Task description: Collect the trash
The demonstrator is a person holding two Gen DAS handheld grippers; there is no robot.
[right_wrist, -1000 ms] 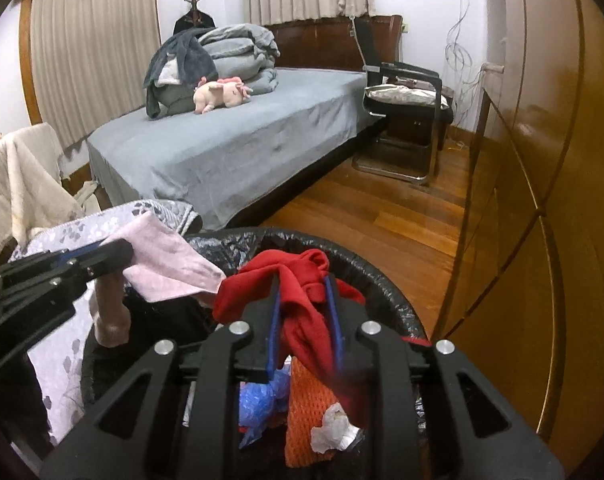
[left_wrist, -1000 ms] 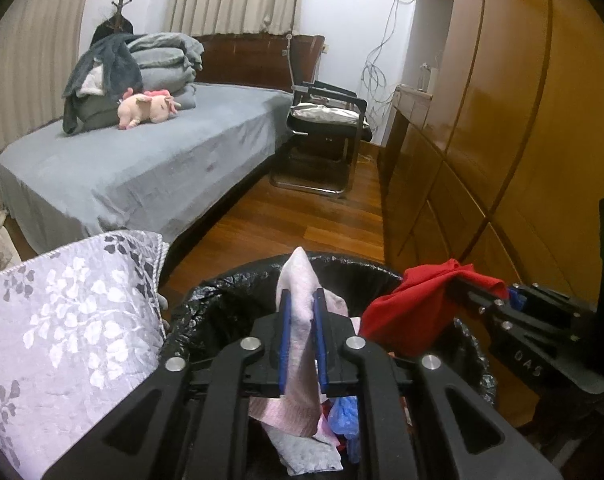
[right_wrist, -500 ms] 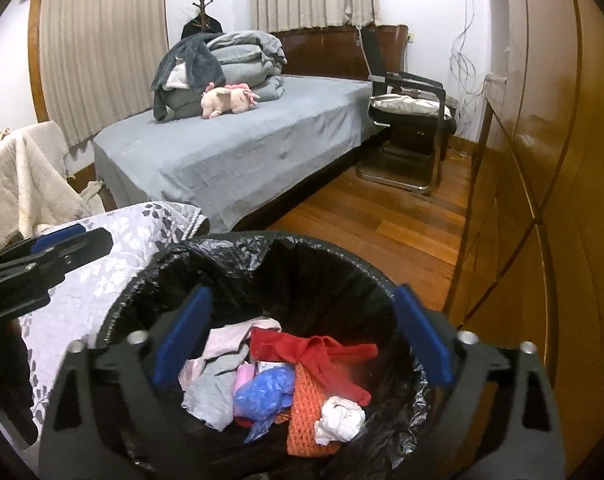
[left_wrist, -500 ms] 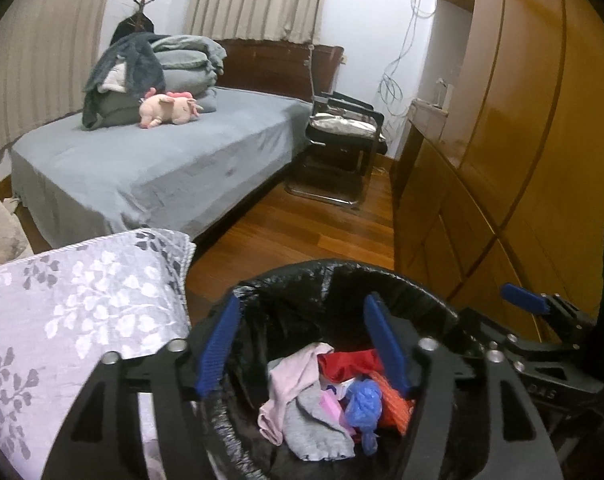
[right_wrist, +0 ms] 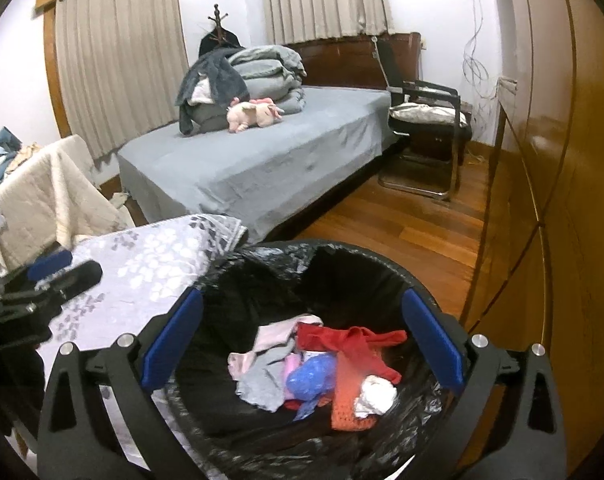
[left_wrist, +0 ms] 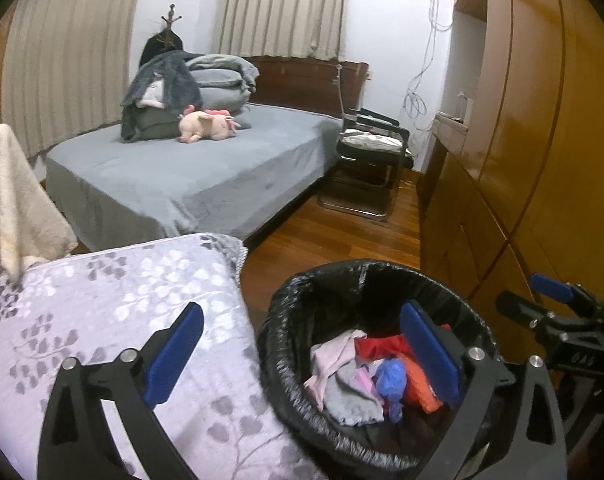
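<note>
Inside black-lined bin, pink, red cloths

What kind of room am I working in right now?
Most likely a bedroom in a home: a bed with folded bedding and a plush toy, curtained windows, and a wooden wardrobe wall beside the trash bin.

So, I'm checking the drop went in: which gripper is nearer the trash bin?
Right. The right gripper hangs open directly over the bin; the left gripper is open too, straddling its left rim, half over the patterned cushion.
</note>
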